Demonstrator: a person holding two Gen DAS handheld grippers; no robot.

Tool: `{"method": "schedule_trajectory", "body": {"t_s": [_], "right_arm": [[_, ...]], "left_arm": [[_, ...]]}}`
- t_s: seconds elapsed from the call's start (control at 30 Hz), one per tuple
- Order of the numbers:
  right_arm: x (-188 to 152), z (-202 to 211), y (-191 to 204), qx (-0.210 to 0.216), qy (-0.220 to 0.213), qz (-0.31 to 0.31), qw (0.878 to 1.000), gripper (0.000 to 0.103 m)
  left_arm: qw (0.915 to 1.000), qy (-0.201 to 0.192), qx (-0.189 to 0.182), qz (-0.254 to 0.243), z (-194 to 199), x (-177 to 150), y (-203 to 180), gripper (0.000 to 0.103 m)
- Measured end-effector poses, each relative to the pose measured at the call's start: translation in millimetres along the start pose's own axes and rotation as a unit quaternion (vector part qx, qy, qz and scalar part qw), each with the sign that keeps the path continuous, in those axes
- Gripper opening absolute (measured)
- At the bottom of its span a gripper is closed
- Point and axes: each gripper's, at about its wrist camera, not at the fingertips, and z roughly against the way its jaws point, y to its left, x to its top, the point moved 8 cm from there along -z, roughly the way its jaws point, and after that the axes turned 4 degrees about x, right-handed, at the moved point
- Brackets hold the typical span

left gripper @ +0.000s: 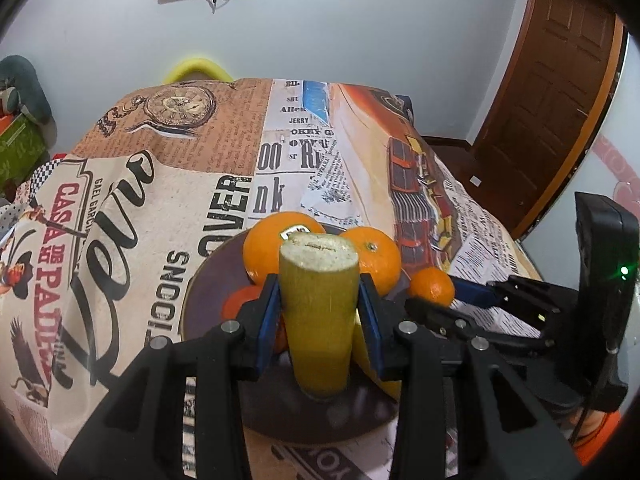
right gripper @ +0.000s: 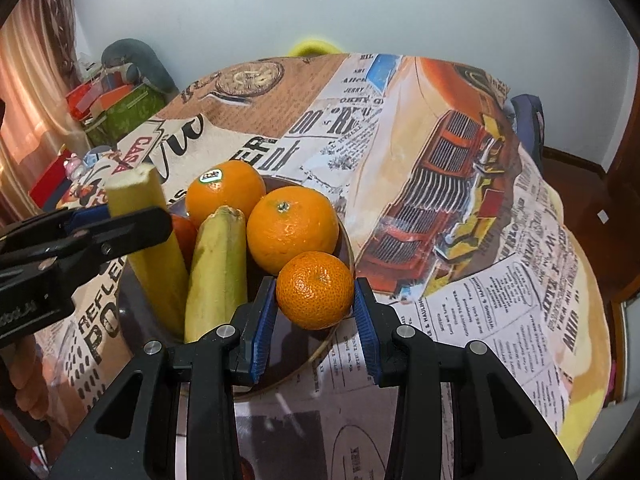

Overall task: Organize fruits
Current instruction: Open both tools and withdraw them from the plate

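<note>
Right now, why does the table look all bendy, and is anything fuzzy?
Left wrist view: the fisheye lens curves the table and door; the yellow stalk looks soft near its base. Right wrist view: same bending, dark corners, a pale glare streak on the plate.

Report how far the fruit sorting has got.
Done: two oranges and a banana sit on the plate. In hand: left gripper holds a second banana upright over the plate; right gripper clamps a mandarin at the rim. Left: setting both down.
</note>
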Motion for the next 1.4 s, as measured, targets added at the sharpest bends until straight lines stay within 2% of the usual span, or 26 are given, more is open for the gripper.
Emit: {"method": "schedule_trajectory", "body": {"t_s": [0.3, 0.33, 0.37, 0.4, 0.47, 0.6, 0.77, 1.0, 1.2, 1.27, 1.4], "right_arm": [[-4, -11, 0, 0.004, 0.008, -0.001, 1.000, 0.035], [-4, -12, -1, 0.005, 0.010, -0.001, 1.000, 0.035], [-5, -13, -1, 0.007, 0.014, -0.002, 1.000, 0.036], [-5, -14, -1, 0.008, 0.015, -0.002, 1.000, 0.039], [-6, -13, -2, -0.004, 0.020, -0.002, 1.000, 0.053], [-4, -4, -2, -0.012, 0.010, 0.005, 1.000, 0.055], [-1, 18, 0, -0.030, -0.003, 0.018, 0.999, 0.055], [-3, 62, 17, -0.031, -0.032, 0.030, 0.999, 0.055], [-21, 98, 39, -0.031, -0.044, 0.045, 0.998, 0.057], [-28, 105, 45, -0.031, -0.044, 0.051, 0.997, 0.062], [-44, 117, 59, -0.033, -0.041, 0.065, 0.997, 0.063]], "left_arm": [[0.9999, -0.004, 0.005, 0.010, -7, 3, 6, 0.038], [0.9999, -0.002, 0.008, 0.008, -7, 3, 6, 0.042], [0.9999, 0.000, 0.011, 0.007, -8, 2, 6, 0.053], [0.9999, 0.000, 0.015, 0.008, -8, 2, 6, 0.058], [0.9998, -0.004, 0.018, 0.006, -6, 0, 5, 0.059], [0.9998, -0.006, 0.018, 0.002, 3, -2, 2, 0.059], [0.9996, -0.021, 0.020, -0.009, 29, -1, 0, 0.059], [0.9988, -0.033, 0.032, -0.014, 70, -8, 2, 0.061], [0.9986, -0.035, 0.037, -0.011, 104, -25, 7, 0.063], [0.9984, -0.036, 0.040, -0.016, 115, -34, 9, 0.064], [0.9982, -0.036, 0.043, -0.022, 133, -52, 13, 0.067]]}}
